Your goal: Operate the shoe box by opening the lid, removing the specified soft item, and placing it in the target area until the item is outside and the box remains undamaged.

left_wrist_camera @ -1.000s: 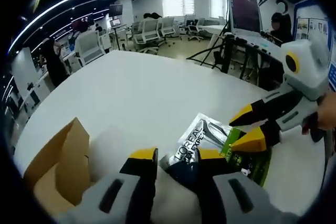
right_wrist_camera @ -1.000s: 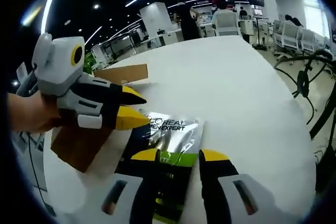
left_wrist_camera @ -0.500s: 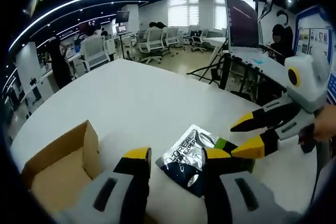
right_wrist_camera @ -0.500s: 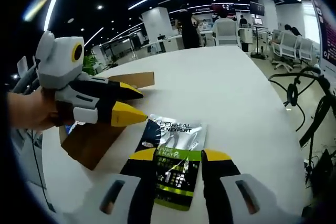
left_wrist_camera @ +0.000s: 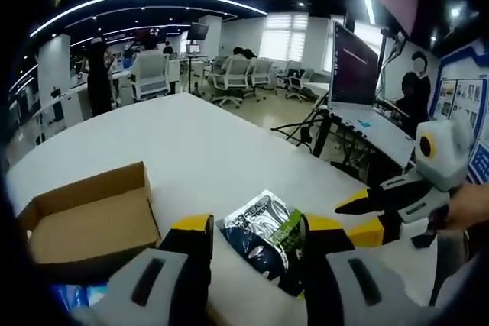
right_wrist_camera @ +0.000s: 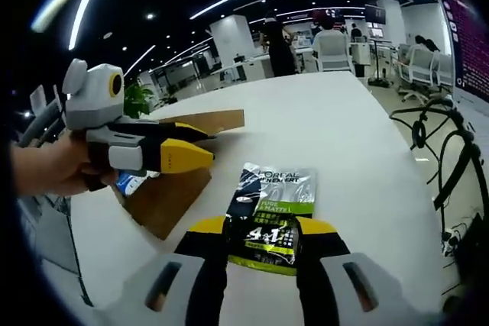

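The soft item is a silver, black and green L'Oreal packet [left_wrist_camera: 263, 233] lying flat on the white table [left_wrist_camera: 191, 150], outside the box. In the right gripper view the packet [right_wrist_camera: 272, 205] lies just beyond my jaws. The open brown shoe box [left_wrist_camera: 85, 223] sits to its left, with its flap [right_wrist_camera: 208, 121] raised. My left gripper [left_wrist_camera: 257, 227] is open above the packet's near end, and it shows again [right_wrist_camera: 197, 147] in front of the box, held by a hand. My right gripper [right_wrist_camera: 261, 227] is open, and it shows too [left_wrist_camera: 359, 217] just right of the packet. Neither holds anything.
Something blue [right_wrist_camera: 134, 182] shows inside the box. The table's edge [right_wrist_camera: 412, 173] runs close on the packet's far side, with cables and stands [right_wrist_camera: 443, 135] beyond it. A monitor on a desk [left_wrist_camera: 353, 59] and office chairs [left_wrist_camera: 149, 74] stand further off.
Both views have pulled back and tilted, so the box shows more fully. The packet stays flat on the table. Both grippers remain open and have drawn slightly away from it.
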The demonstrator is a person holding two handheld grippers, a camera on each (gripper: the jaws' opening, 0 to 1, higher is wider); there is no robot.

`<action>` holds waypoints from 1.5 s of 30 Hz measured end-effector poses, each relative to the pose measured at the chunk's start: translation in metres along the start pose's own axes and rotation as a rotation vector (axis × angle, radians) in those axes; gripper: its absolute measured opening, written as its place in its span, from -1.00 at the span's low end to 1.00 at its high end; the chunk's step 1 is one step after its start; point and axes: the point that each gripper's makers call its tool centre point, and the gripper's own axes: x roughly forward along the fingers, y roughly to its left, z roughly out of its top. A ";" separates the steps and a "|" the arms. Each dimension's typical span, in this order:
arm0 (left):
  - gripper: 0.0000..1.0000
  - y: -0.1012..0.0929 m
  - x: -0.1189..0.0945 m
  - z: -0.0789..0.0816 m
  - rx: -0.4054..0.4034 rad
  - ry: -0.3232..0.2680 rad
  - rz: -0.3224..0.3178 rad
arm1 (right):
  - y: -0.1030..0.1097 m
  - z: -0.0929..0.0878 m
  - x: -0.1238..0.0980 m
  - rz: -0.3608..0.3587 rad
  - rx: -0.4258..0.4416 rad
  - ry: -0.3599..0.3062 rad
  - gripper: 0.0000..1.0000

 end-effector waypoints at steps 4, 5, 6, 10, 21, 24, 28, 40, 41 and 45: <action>-0.05 -0.001 -0.015 -0.003 -0.032 -0.021 0.002 | 0.007 0.000 -0.010 0.008 0.006 -0.005 -0.38; -0.04 -0.002 -0.019 -0.003 -0.037 -0.028 0.004 | 0.008 0.000 -0.012 0.008 0.005 -0.007 -0.38; -0.03 -0.003 -0.024 -0.003 -0.045 -0.039 0.005 | 0.010 0.001 -0.014 0.009 0.005 -0.011 -0.38; -0.01 -0.004 -0.037 -0.004 -0.069 -0.061 0.007 | 0.017 0.003 -0.021 0.010 0.011 -0.022 -0.38; 0.04 -0.007 -0.068 -0.008 -0.126 -0.109 0.016 | 0.037 0.005 -0.038 0.016 0.009 -0.038 -0.35; 0.04 -0.008 -0.076 -0.013 -0.129 -0.105 0.019 | 0.043 0.006 -0.044 0.016 0.008 -0.046 -0.35; 0.05 -0.009 -0.087 -0.016 -0.145 -0.111 0.026 | 0.047 0.005 -0.050 0.013 0.005 -0.052 -0.35; 0.12 -0.003 -0.107 -0.014 -0.160 -0.105 0.055 | 0.064 0.007 -0.058 0.016 0.012 -0.066 -0.34; 0.12 -0.002 -0.108 -0.015 -0.162 -0.104 0.058 | 0.066 0.007 -0.058 0.017 0.011 -0.066 -0.34; 0.12 0.002 -0.113 -0.020 -0.172 -0.099 0.074 | 0.073 0.007 -0.060 0.023 0.004 -0.066 -0.34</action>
